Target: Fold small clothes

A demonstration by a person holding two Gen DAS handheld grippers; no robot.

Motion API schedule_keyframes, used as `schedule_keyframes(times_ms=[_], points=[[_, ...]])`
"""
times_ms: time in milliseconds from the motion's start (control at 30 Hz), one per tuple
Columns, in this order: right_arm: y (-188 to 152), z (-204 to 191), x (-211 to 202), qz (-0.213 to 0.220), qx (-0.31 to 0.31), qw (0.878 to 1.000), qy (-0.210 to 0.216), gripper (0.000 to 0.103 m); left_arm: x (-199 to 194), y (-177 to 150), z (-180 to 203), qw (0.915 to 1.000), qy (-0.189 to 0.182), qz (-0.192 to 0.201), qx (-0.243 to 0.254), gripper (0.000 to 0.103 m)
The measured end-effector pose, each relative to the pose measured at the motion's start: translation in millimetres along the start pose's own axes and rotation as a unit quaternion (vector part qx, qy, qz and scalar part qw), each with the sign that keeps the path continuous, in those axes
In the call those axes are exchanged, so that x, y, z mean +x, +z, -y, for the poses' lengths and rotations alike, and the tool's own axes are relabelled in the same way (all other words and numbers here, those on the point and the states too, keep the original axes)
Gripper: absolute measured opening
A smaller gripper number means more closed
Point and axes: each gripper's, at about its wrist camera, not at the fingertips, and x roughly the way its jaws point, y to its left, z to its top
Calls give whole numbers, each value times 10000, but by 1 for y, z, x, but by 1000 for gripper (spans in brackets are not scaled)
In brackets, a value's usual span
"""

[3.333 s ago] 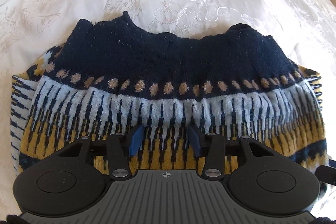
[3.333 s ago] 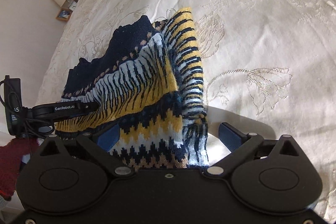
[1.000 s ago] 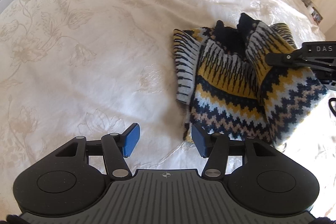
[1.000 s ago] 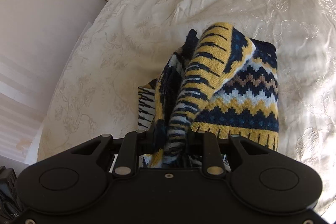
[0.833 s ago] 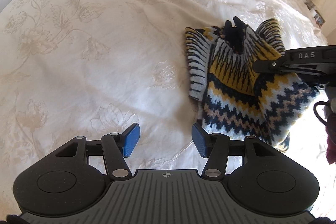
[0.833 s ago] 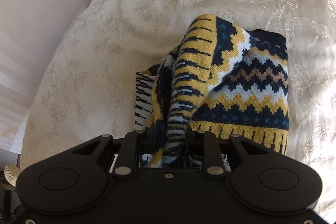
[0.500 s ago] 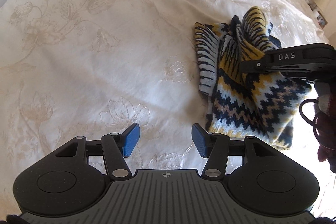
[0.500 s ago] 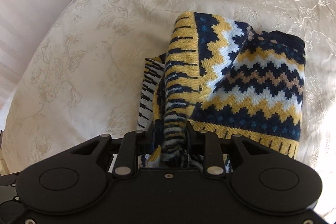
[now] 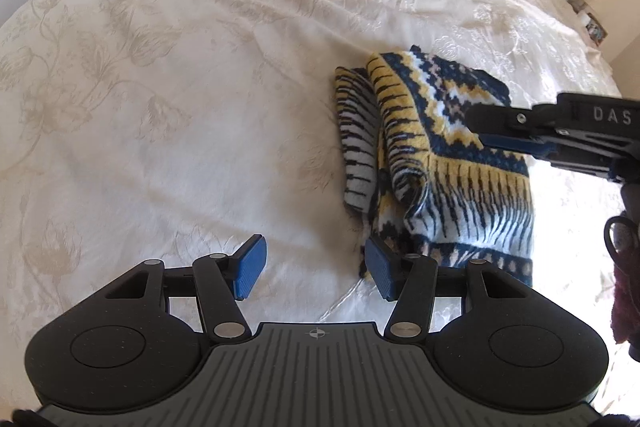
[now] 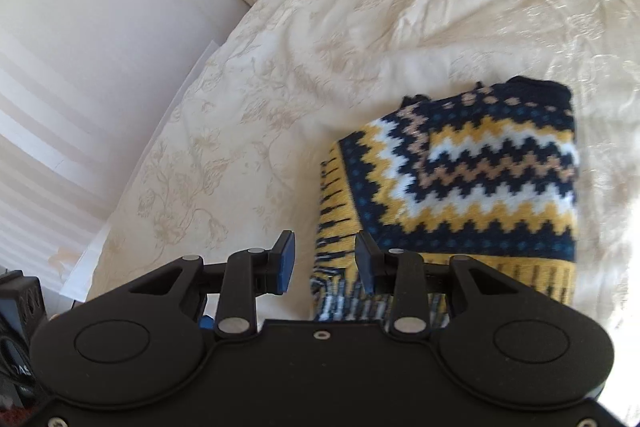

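The folded sweater (image 10: 472, 183), a thick knit of navy, yellow and white zigzags, lay on the embroidered cream bedspread (image 9: 168, 75). I held my left gripper (image 9: 314, 269) and right gripper (image 10: 325, 263) agape, both empty.

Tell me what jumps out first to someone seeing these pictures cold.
The folded patterned sweater, zigzagged in navy, yellow and white, lies on the cream embroidered bedspread. Both hand-held grippers are open: the right hand-held gripper at the sweater's fringed edge, the left hand-held gripper over bare bedspread beside it.
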Motion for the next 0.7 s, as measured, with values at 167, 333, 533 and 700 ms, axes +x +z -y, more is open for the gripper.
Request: schedule_keyframes(times_ms=[167, 333, 533, 700], points=[[-7, 33, -27, 204, 239, 9984, -463, 51, 12, 26, 20, 9994, -321, 98, 102, 53], [-21, 49, -34, 228, 333, 9969, -675, 55, 39, 50, 40, 9981, -566, 125, 197, 53], [-40, 41, -31, -11, -190, 9966, -799, 58, 75, 76, 57, 9980, -594, -79, 194, 53], [-56, 37, -23, -210, -268, 9971, -679, 60, 98, 89, 58, 9982, -505, -270, 165, 53]])
